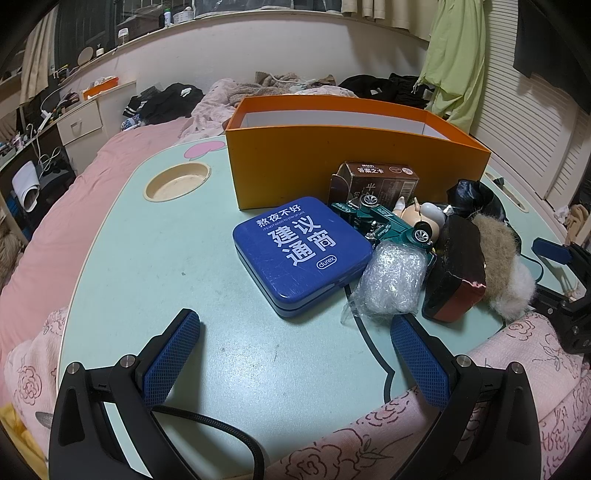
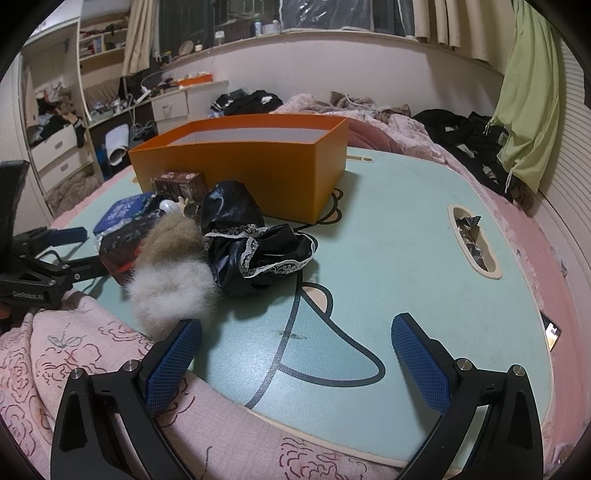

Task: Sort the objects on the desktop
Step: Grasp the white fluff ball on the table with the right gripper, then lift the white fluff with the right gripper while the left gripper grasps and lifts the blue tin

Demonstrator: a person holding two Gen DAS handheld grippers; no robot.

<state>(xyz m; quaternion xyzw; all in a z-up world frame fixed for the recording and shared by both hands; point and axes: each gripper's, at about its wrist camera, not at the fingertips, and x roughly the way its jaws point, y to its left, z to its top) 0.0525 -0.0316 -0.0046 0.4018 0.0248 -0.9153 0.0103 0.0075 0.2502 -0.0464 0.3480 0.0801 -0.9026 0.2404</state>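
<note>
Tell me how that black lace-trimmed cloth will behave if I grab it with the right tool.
The black cloth lies crumpled in loose folds, so it is probably floppy and will drape and trail from the right tool. It looks shiny, so possibly slippery. It touches the fur ball, which might drag along.

You face a cluttered bedroom: a pink bed [image 1: 55, 229] strewn with dark clothes [image 2: 458, 129], a white drawer unit [image 2: 59, 155] on the left, cream curtains [image 2: 443, 18], and a green garment [image 1: 454, 62] hanging on the right.
</note>
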